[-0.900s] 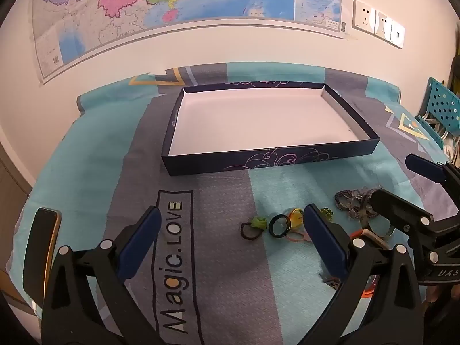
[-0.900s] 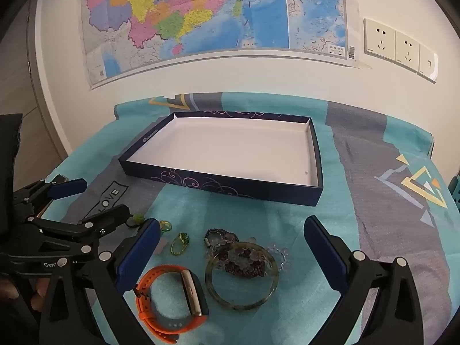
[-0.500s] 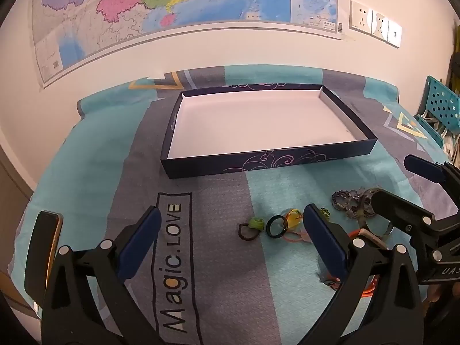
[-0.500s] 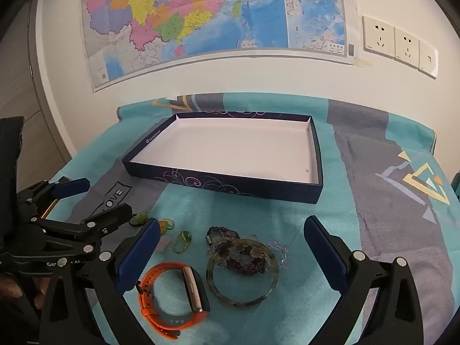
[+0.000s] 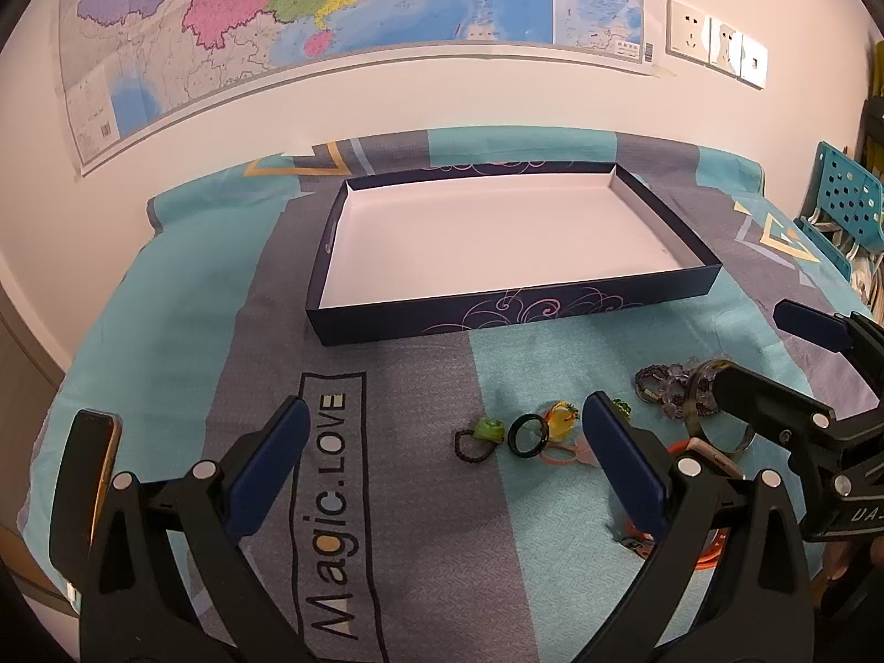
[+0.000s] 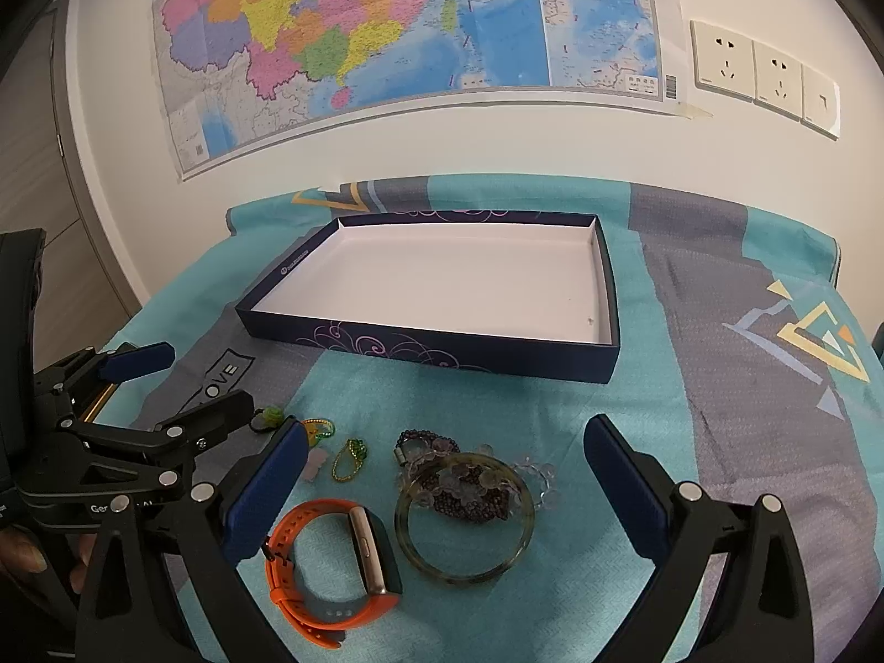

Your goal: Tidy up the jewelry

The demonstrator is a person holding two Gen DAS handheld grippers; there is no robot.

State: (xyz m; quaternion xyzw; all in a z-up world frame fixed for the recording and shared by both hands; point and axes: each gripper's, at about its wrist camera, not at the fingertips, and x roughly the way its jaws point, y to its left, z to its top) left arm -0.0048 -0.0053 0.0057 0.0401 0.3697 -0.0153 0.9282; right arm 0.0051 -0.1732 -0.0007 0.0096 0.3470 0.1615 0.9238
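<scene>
A dark blue tray (image 5: 514,309) with a white floor lies at the far middle of the cloth; it also shows in the right wrist view (image 6: 431,345). In front of it lie a black ring (image 5: 529,436), a green charm (image 5: 489,430), yellow pieces (image 5: 561,420), a green bangle (image 6: 464,516) around dark beads (image 6: 469,497), and an orange-strapped watch (image 6: 331,563). My left gripper (image 5: 442,453) is open and empty, above the cloth left of the rings. My right gripper (image 6: 442,475) is open and empty above the bangle.
A phone (image 5: 91,475) lies at the table's left edge. A blue perforated chair (image 5: 845,204) stands at the right. A wall with a map (image 6: 387,27) and sockets (image 6: 762,74) is behind the table. The cloth reads "Magic.LOVE" (image 5: 331,514).
Both cameras have pulled back and up slightly, so the tray and jewelry sit a little lower in view. Both grippers stay open and nothing on the cloth has moved.
</scene>
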